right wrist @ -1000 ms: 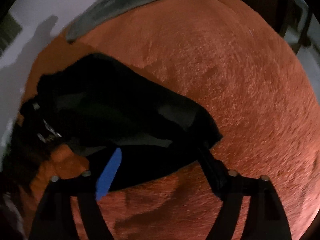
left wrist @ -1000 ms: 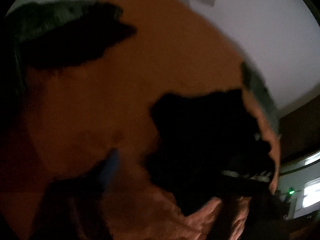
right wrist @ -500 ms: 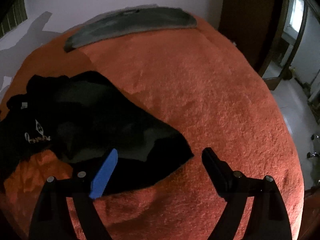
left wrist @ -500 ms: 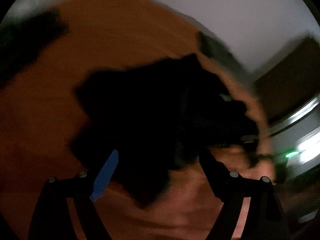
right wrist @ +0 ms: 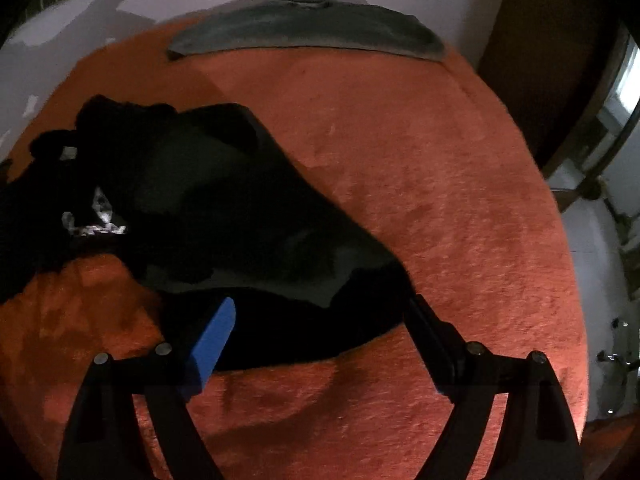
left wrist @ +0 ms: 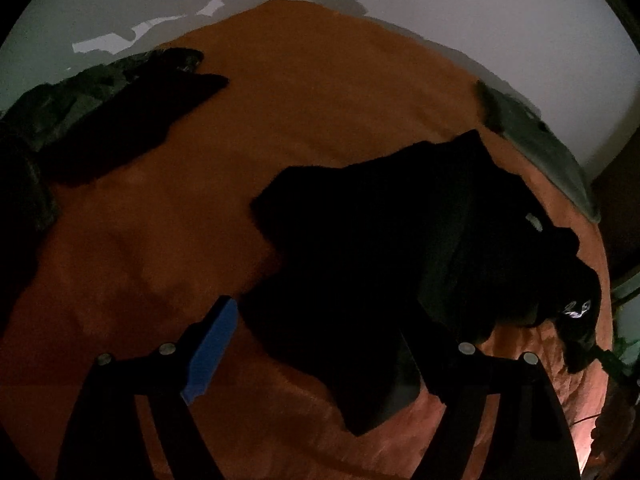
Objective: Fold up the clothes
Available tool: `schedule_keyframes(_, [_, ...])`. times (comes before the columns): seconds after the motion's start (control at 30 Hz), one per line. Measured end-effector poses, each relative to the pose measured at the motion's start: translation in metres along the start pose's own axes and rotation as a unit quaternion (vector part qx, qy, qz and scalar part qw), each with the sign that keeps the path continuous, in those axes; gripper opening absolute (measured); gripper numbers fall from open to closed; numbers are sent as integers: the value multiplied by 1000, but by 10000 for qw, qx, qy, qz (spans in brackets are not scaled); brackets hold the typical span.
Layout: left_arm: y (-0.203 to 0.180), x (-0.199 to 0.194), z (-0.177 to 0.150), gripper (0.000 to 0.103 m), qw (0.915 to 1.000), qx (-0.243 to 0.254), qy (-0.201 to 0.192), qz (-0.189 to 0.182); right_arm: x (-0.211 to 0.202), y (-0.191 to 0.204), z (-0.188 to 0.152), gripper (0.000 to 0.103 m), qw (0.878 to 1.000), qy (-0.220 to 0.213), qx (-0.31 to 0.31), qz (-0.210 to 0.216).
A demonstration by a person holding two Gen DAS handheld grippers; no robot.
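Note:
A black garment (left wrist: 392, 248) with a small white logo lies crumpled on an orange fuzzy bed cover (left wrist: 168, 240). It also shows in the right wrist view (right wrist: 224, 216), left of centre. My left gripper (left wrist: 316, 344) is open and empty, its jaws wide apart over the garment's near edge. My right gripper (right wrist: 320, 332) is open and empty, its jaws spread over the garment's near right corner. The blue pad (right wrist: 214, 338) of the right gripper's left finger lies over the black cloth.
A second dark garment (left wrist: 120, 120) lies at the far left of the bed. A grey pillow (right wrist: 308, 30) lies along the bed's far edge by a white wall. A dark wooden door frame (right wrist: 520, 60) and a tiled floor are to the right.
My left gripper has swung back and steadied, so the black garment now sits centred ahead of it. My right gripper has moved closer to the garment's corner.

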State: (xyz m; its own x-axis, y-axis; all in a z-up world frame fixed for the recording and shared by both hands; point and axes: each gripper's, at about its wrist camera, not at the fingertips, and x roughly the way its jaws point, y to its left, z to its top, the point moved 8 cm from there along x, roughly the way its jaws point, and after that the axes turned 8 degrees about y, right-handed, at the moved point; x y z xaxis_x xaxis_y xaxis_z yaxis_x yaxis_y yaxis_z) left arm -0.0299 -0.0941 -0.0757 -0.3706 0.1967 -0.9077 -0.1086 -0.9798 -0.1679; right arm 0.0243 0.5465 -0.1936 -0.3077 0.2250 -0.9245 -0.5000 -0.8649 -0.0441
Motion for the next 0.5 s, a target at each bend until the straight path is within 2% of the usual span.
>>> schedule_keyframes(0.07, [-7, -1, 6, 82, 9987, 415, -108, 270, -2, -4, -1, 86, 9998, -84, 120, 116])
schedule_keyframes(0.13, [-16, 3, 7, 82, 9946, 899, -18, 523, -2, -8, -1, 86, 9995, -105, 203, 212])
schedule_keyframes(0.23, [-28, 9, 11, 82, 9830, 1555, 36, 981, 10, -14, 5, 86, 9991, 80, 296, 298])
schedule_keyframes(0.3, [-31, 14, 13, 77, 9744, 1879, 32, 1233, 18, -14, 5, 86, 9987, 198, 353, 321])
schedule_keyframes(0.4, [-37, 32, 17, 69, 9732, 1920, 189, 1250, 29, -13, 5, 84, 9979, 370, 413, 334])
schedule_keyframes(0.5, [-33, 38, 15, 66, 9723, 1926, 303, 1291, 32, -6, 5, 81, 9981, 399, 315, 356])
